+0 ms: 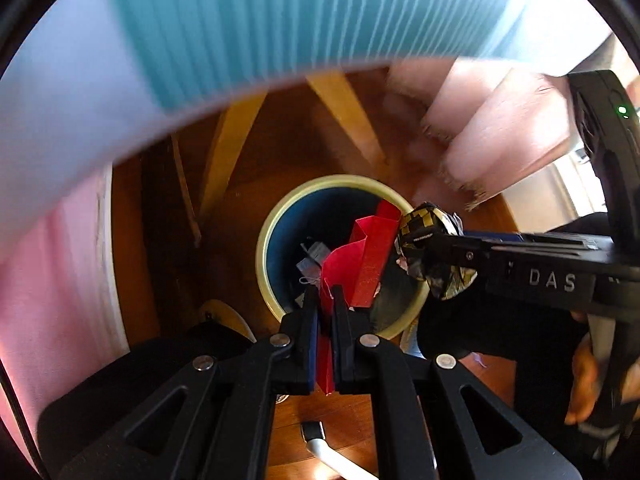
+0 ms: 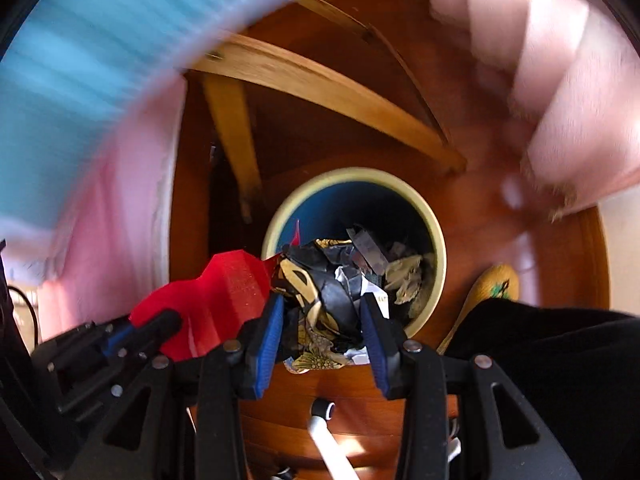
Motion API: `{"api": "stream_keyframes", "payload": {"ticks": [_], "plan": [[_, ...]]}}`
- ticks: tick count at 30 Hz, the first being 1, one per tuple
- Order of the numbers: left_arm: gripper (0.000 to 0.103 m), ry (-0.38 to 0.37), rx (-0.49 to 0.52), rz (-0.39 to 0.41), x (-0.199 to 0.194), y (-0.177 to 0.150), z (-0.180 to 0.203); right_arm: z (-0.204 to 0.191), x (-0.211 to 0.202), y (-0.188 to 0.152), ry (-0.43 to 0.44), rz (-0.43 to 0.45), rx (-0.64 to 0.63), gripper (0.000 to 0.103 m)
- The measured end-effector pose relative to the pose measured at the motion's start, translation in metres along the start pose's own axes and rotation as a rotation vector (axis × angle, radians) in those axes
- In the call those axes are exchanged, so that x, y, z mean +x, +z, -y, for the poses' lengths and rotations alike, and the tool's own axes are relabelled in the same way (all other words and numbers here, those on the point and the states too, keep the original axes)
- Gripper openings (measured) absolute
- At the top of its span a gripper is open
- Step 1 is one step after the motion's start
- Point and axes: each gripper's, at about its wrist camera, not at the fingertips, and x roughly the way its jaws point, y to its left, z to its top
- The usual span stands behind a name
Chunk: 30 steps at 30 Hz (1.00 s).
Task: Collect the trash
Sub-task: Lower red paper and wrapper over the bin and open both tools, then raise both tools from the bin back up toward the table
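A round bin (image 1: 267, 236) with a cream rim and blue inside stands on the wooden floor, with paper scraps in it; it also shows in the right wrist view (image 2: 434, 236). My left gripper (image 1: 326, 300) is shut on a folded red paper (image 1: 372, 256) and holds it over the bin mouth. My right gripper (image 2: 324, 312) is shut on a crumpled black-and-gold wrapper (image 2: 320, 288), held above the bin's near rim. In the left wrist view the right gripper (image 1: 420, 248) comes in from the right with the wrapper (image 1: 424, 224). The red paper (image 2: 216, 304) shows left in the right wrist view.
Wooden chair legs (image 1: 224, 152) stand just behind the bin. A blue and pink striped cloth (image 1: 160, 40) hangs over the top of both views. A pink fringed cloth (image 1: 488, 128) hangs at the right. A white tube (image 2: 324, 440) lies on the floor near me.
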Motion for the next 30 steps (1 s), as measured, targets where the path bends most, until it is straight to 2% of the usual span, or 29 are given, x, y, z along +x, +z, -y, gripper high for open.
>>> {"api": "stream_keyframes", "payload": {"ticks": [3,6,8,9,13,16,19,30], "plan": [[0.005,0.024,0.017,-0.005,0.011,0.005,0.005,0.005,0.007,0.005,-0.012,0.009,0.032,0.043],[0.020,0.034,0.008,-0.008,0.017,0.012,0.004,0.008,0.008,0.008,-0.032,0.031,0.061,0.051],[0.044,0.032,-0.013,-0.014,0.021,0.016,0.000,0.011,0.013,0.009,-0.057,0.018,0.076,0.070],[0.054,0.032,-0.027,-0.011,0.022,0.018,-0.002,0.011,0.014,0.009,-0.065,0.011,0.078,0.072],[0.077,0.038,-0.048,0.002,0.024,0.020,-0.008,0.010,0.017,0.008,-0.074,0.005,0.065,0.073],[0.079,0.041,-0.042,0.016,0.021,0.019,-0.009,0.006,0.017,0.007,-0.078,0.008,0.044,0.073],[0.087,0.041,-0.030,0.034,0.016,0.018,-0.006,0.005,0.019,0.007,-0.090,0.014,0.030,0.073],[0.087,0.022,-0.045,0.069,0.005,0.016,-0.011,-0.002,0.012,0.003,-0.134,0.061,-0.010,0.073]]}}
